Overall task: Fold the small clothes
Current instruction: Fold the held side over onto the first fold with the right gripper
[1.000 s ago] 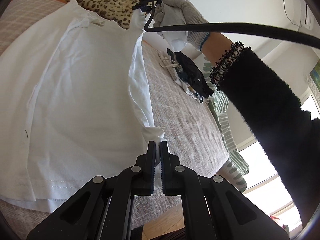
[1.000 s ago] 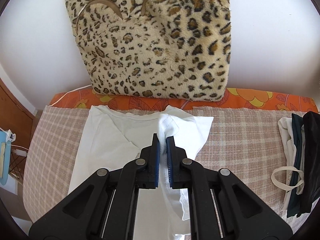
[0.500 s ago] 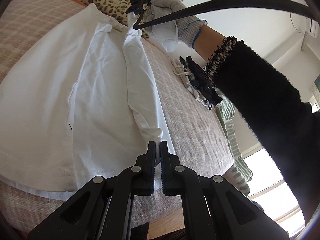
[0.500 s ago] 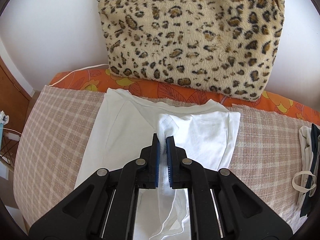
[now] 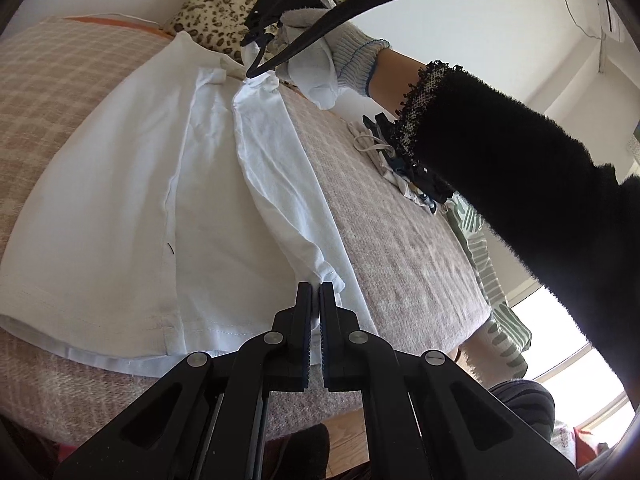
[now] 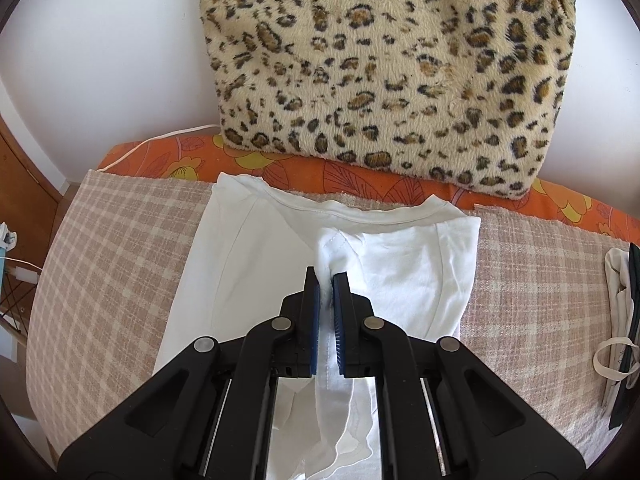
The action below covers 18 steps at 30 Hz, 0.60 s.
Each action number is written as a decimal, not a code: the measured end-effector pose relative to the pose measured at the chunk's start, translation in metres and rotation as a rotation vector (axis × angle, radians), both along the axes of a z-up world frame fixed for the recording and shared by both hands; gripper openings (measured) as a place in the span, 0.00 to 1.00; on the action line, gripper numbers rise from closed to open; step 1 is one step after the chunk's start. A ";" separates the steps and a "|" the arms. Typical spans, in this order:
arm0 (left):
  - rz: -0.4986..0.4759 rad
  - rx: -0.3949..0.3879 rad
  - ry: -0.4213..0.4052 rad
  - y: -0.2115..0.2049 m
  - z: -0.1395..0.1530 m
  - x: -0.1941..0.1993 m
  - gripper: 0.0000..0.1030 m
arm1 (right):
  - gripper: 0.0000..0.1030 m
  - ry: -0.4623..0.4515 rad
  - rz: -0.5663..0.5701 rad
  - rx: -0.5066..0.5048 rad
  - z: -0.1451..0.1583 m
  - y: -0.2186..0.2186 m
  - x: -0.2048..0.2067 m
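Observation:
A white T-shirt [image 5: 120,208] lies flat on the pink checked cover [image 5: 400,248], collar toward the wall. Its right side is folded in over the body as a long strip [image 5: 280,184]. My left gripper [image 5: 316,292] is shut on the hem end of that strip. My right gripper [image 6: 326,280] is shut on the shoulder end of the strip on the T-shirt [image 6: 256,264], just below the collar [image 6: 360,214]. The right gripper also shows in the left wrist view [image 5: 256,36], held by a gloved hand.
A leopard-print cushion [image 6: 392,64] leans on the wall behind an orange flowered sheet [image 6: 360,184]. A pile of dark and pale clothes [image 6: 620,320] lies at the right edge of the cover; it also shows in the left wrist view [image 5: 404,172]. A wooden cabinet [image 6: 24,168] stands at left.
Both grippers have carried the shirt's right edge inward and down, so the lifted flap now lies as a flat strip over the body. The right gripper moved closer to the collar.

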State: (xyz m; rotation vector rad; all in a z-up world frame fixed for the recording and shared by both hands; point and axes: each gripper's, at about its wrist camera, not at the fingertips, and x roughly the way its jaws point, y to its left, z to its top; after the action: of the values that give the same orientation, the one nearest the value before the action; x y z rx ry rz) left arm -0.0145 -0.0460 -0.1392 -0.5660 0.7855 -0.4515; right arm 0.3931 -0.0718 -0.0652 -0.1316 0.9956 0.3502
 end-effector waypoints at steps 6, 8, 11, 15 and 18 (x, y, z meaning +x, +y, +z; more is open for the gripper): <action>0.022 -0.003 0.013 0.010 -0.004 -0.001 0.02 | 0.07 -0.015 -0.002 0.002 0.003 0.012 0.002; 0.028 -0.001 0.017 0.012 -0.004 -0.002 0.02 | 0.07 -0.012 -0.004 0.000 0.002 0.014 0.004; 0.042 0.003 0.009 0.014 -0.002 -0.005 0.02 | 0.07 -0.012 -0.016 0.004 0.003 0.012 0.005; 0.054 0.008 0.005 0.017 -0.002 -0.008 0.02 | 0.07 -0.022 -0.024 -0.005 0.003 0.009 0.006; 0.049 0.025 0.014 0.017 -0.005 -0.009 0.02 | 0.07 -0.012 -0.033 -0.007 -0.002 0.006 0.007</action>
State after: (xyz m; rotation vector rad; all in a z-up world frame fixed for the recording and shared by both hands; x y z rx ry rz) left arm -0.0233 -0.0292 -0.1443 -0.5641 0.7878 -0.3928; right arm 0.4000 -0.0659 -0.0671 -0.1234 0.9860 0.3156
